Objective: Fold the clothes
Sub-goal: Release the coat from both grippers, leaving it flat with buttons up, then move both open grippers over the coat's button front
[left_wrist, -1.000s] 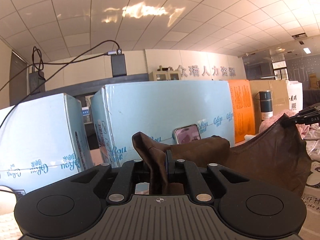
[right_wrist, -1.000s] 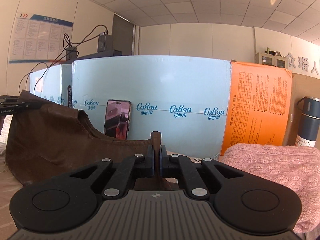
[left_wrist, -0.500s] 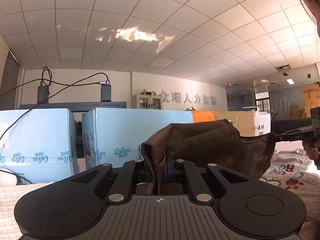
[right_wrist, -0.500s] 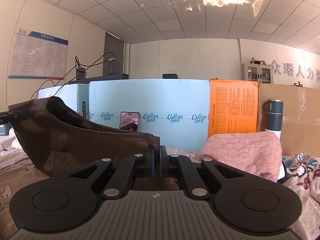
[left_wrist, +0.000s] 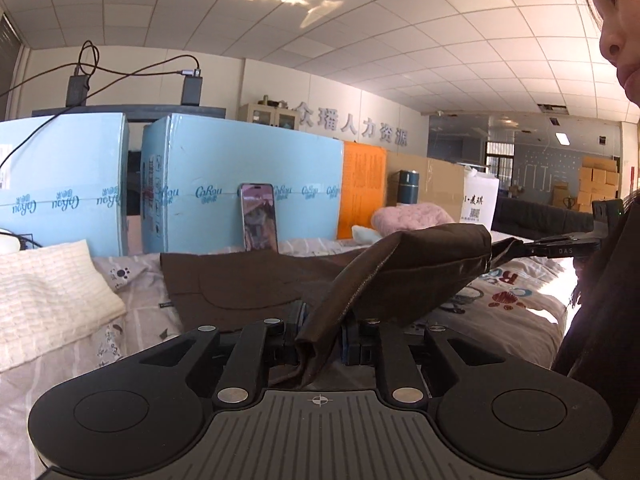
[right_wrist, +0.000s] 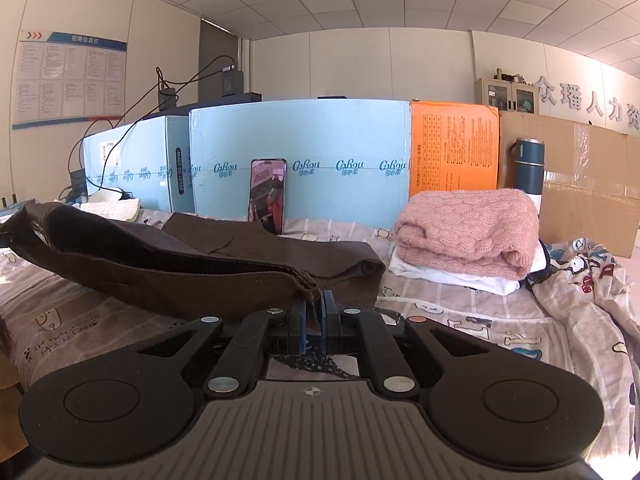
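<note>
A brown garment (left_wrist: 240,284) lies partly on the bed, its far part flat and its near edge lifted. My left gripper (left_wrist: 320,336) is shut on one corner of that edge. My right gripper (right_wrist: 314,312) is shut on the other corner and also shows at the right of the left wrist view (left_wrist: 560,246). The held edge (right_wrist: 160,268) sags between the two grippers, just above the printed bedsheet (right_wrist: 460,320).
A folded pink sweater (right_wrist: 468,232) on white clothes sits at the right. A cream knit piece (left_wrist: 48,296) lies at the left. A phone (right_wrist: 268,196) leans on light blue boxes (right_wrist: 320,160). A blue flask (right_wrist: 528,164) and orange box (right_wrist: 452,148) stand behind. The person's face (left_wrist: 616,40) is close on the right.
Both grippers have come down and toward the person with the garment's edge. The garment, held high a second ago, now lies partly flat on the bed.
</note>
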{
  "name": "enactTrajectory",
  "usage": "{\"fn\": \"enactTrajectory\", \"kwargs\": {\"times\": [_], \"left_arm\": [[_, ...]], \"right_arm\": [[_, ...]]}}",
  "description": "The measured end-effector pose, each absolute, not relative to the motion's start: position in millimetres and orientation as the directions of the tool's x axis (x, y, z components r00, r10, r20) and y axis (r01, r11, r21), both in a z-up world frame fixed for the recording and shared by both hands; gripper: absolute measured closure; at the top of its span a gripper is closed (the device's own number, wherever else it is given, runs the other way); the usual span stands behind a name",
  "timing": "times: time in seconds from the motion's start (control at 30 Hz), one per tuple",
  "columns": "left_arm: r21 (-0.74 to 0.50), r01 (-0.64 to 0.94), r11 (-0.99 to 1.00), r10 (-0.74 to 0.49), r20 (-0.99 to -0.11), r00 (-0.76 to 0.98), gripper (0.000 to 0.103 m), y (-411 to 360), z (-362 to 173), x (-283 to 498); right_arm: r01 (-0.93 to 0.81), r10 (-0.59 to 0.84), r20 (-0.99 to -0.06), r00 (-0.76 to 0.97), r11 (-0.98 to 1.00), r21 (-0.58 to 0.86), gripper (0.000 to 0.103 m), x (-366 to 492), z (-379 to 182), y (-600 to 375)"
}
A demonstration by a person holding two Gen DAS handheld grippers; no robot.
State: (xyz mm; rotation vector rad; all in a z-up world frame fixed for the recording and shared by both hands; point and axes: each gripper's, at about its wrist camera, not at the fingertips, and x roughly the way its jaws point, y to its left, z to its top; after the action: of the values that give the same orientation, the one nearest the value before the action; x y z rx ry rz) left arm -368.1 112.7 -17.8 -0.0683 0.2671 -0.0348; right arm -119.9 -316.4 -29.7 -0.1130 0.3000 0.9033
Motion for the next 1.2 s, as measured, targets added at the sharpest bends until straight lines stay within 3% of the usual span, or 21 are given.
{"fn": "enactTrajectory", "kwargs": {"times": [0.07,0.13,0.17,0.37,0.57,0.7,0.97,1.2], "left_arm": [[-0.085,0.012,0.996,-0.037,-0.306,0.951,0.067,112,-27,-374],[-0.088,-0.038,0.995,0.007,-0.33,0.944,0.023,114,-33,-376],[-0.089,-0.064,0.994,0.03,-0.341,0.94,0.016,115,-35,-377],[0.004,-0.218,0.976,0.197,-0.437,0.878,0.014,135,-41,-397],[-0.008,-0.445,0.896,0.395,-0.446,0.803,0.014,183,-32,-398],[-0.036,-0.339,0.94,0.292,-0.429,0.855,0.013,181,-27,-360],[0.013,-0.142,0.99,0.128,-0.531,0.838,0.013,171,-41,-285],[0.044,-0.081,0.996,0.091,-0.608,0.789,0.014,164,-51,-266]], "right_arm": [[-0.767,0.732,-0.315,0.604,0.642,0.022,0.081,-124,-31,-321],[-0.744,0.715,-0.312,0.625,0.667,0.036,0.051,-126,-31,-328],[-0.742,0.716,-0.306,0.628,0.669,0.045,0.048,-126,-30,-331],[-0.723,0.708,-0.278,0.649,0.688,0.064,0.035,-122,-26,-336],[-0.756,0.75,-0.297,0.591,0.644,0.119,0.03,-99,-30,-315],[-0.836,0.818,-0.328,0.472,0.534,0.128,0.027,-81,-31,-273],[-0.945,0.864,-0.411,0.292,0.326,0.013,0.023,-73,-26,-175],[-0.95,0.837,-0.519,0.173,0.28,0.136,0.023,-52,-49,-142]]}}
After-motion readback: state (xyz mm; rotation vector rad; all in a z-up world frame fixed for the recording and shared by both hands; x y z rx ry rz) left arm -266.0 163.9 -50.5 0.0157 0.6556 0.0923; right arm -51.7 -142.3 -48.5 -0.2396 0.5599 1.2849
